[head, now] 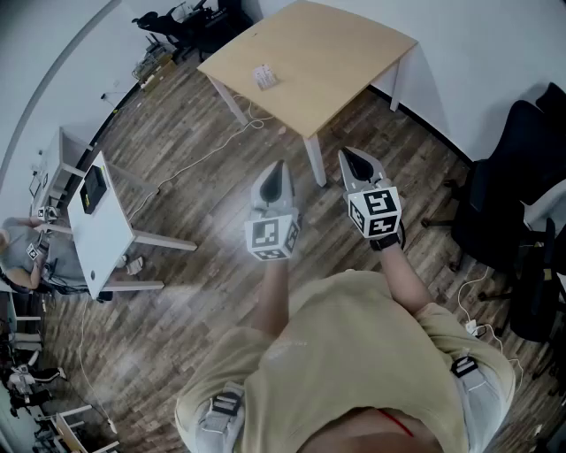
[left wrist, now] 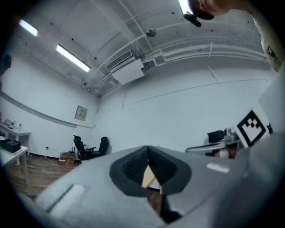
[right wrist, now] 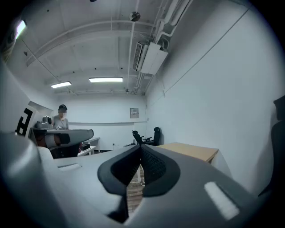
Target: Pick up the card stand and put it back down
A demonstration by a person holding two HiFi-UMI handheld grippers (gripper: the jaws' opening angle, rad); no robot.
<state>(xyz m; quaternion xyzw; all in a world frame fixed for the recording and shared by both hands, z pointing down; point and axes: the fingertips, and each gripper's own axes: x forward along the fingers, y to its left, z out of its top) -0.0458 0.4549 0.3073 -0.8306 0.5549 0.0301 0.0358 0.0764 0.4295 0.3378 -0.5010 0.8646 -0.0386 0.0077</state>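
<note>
The card stand [head: 264,76] is a small pale object standing on the light wooden table [head: 327,62], towards its left side. Both grippers hang over the wood floor in front of the table, well short of the stand. My left gripper [head: 279,167] is shut with nothing in it, its tips meeting in the left gripper view [left wrist: 148,149]. Just right of it, my right gripper [head: 348,156] is shut and holds nothing; in the right gripper view [right wrist: 141,149] it points past the table [right wrist: 191,151]. The stand does not show in either gripper view.
A white desk [head: 104,232] with a dark device [head: 92,188] stands at the left, a person [head: 26,252] beside it. Black office chairs [head: 508,208] crowd the right wall and more chairs [head: 190,22] stand at the back. Cables [head: 190,164] trail over the floor.
</note>
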